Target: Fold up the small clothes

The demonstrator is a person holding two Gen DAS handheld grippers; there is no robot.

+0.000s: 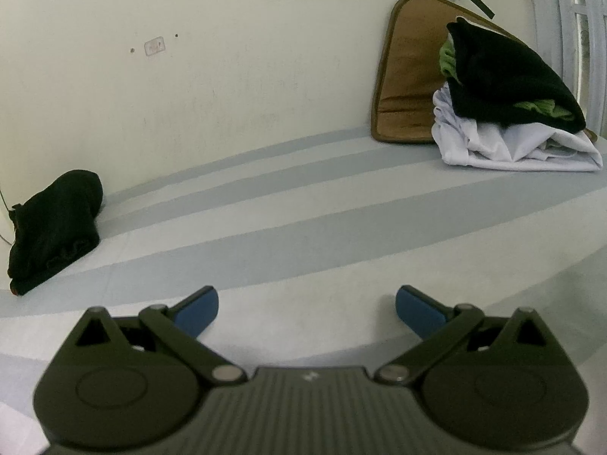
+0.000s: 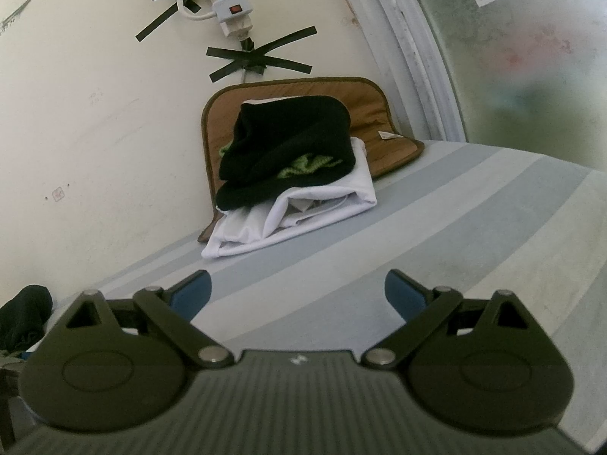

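Observation:
A folded black garment [image 1: 53, 227] lies at the far left of the striped bed, against the wall; its edge [image 2: 24, 318] shows at the left of the right wrist view. At the back right a stack holds a black garment with green trim [image 1: 508, 79] [image 2: 288, 151] on top of folded white cloth [image 1: 504, 144] [image 2: 292, 212]. My left gripper [image 1: 307, 311] hovers open over bare sheet, well short of both piles. My right gripper [image 2: 297, 295] is open too, pointing at the stack from a distance. Nothing is between either pair of blue pads.
A brown cushion [image 1: 406, 76] [image 2: 375, 113] leans on the cream wall behind the stack. A power strip [image 2: 231, 3] is taped to the wall above it. A window frame [image 2: 413, 49] bounds the right side. The grey-and-white striped sheet [image 1: 303, 235] spreads between the piles.

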